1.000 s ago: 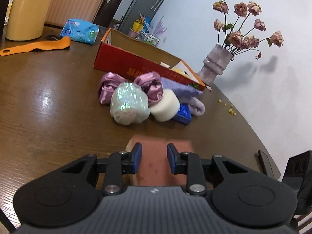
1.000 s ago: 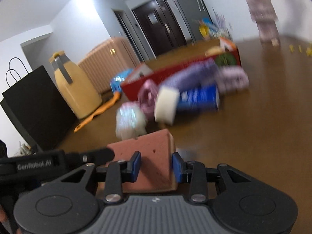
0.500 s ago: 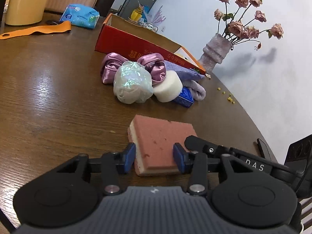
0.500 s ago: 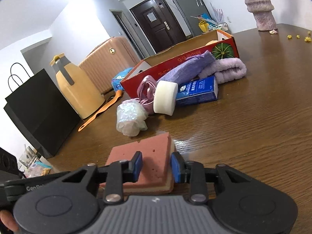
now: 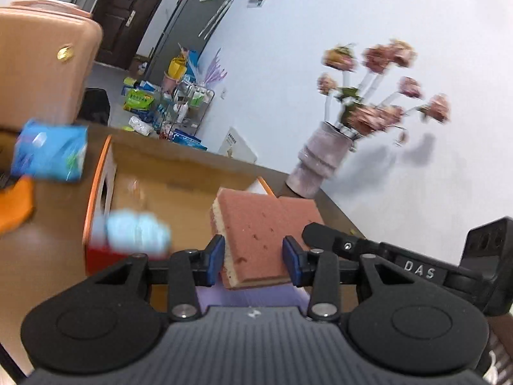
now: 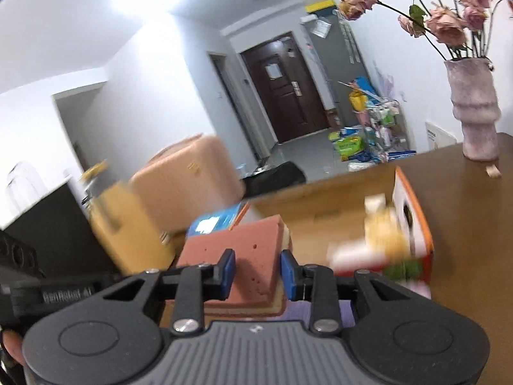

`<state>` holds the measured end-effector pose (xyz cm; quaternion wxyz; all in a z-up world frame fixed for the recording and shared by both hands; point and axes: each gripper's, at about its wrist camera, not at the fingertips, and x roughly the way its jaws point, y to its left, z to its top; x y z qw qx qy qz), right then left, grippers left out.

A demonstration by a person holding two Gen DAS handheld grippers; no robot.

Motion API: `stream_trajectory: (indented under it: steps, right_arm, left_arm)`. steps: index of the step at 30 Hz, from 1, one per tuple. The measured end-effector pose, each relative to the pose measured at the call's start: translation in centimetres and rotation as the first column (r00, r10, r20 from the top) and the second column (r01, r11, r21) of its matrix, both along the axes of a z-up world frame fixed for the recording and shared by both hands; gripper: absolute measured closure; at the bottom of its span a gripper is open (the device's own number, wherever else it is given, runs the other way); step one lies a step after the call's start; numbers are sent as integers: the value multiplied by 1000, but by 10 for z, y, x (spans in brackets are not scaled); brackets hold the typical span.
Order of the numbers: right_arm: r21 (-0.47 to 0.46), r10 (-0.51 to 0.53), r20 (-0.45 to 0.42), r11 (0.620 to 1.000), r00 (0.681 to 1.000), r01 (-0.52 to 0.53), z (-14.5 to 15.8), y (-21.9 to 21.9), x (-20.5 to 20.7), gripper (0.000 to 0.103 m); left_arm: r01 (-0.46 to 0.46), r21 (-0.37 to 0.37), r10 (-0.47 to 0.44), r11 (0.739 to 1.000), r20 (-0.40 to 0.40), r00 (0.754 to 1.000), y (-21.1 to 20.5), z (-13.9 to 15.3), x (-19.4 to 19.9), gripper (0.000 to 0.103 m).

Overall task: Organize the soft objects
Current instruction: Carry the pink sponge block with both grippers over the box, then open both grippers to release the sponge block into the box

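A red sponge with a pale yellow underside hangs in the air, held from two sides. My left gripper is shut on its near edge, blue pads pressing both sides. My right gripper is shut on the sponge from the other side; one of its black fingers shows in the left wrist view. The open red cardboard box lies just beyond and below the sponge, also seen in the right wrist view as the box. A purple cloth shows under the fingers.
A blurred iridescent bundle sits at the box's front wall. A blue tissue pack and an orange strap lie left. A vase of dried roses stands right of the box on the brown table. A yellow jug and a suitcase stand behind.
The sponge lay on the table with both grippers around it. Now both have lifted it and carried it forward to the box; the heap of soft things has dropped below view.
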<state>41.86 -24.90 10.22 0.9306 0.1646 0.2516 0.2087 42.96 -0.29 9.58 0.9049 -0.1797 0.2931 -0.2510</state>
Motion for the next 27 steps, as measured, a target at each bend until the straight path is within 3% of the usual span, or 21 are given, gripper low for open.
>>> stream_trajectory:
  steps: [3,6,9,14,16,20,25,27]
  right_arm:
    - [-52,-35,-63,998,997,32,-1,9,87,73]
    - [-73,-61,-162,996,985,50,-21,16,161,73]
    - [-97,-93,-260,993,961,70,-53,26,216,73]
    - [-177,-103,-332,983,938,45,-90,47,260,73]
    - [-205,-90,-337,979,937,21,-97,57,265,73]
    - [-85,0,-397,996,918,-36,-108,60,271,72]
    - [4,71,-386,997,920,-75,-110,53,270,76]
    - [23,95,-386,995,918,-94,-110,49,269,74]
  left_arm:
    - [12,-8,-13,1000,-95,995,0,-9,89,63]
    - [-26,7,27,1000,-175,984,-2,-33,157,63]
    - [-51,56,63,997,-241,969,-6,-61,200,63]
    - [-60,133,99,989,-317,943,-6,-92,245,63]
    - [-87,164,134,983,-298,945,-2,-92,247,63]
    - [-159,234,206,959,-192,960,2,-84,236,56]
    - [-212,294,241,932,-66,968,-8,-70,221,53]
    - [-213,315,236,925,-37,971,-13,-64,218,45]
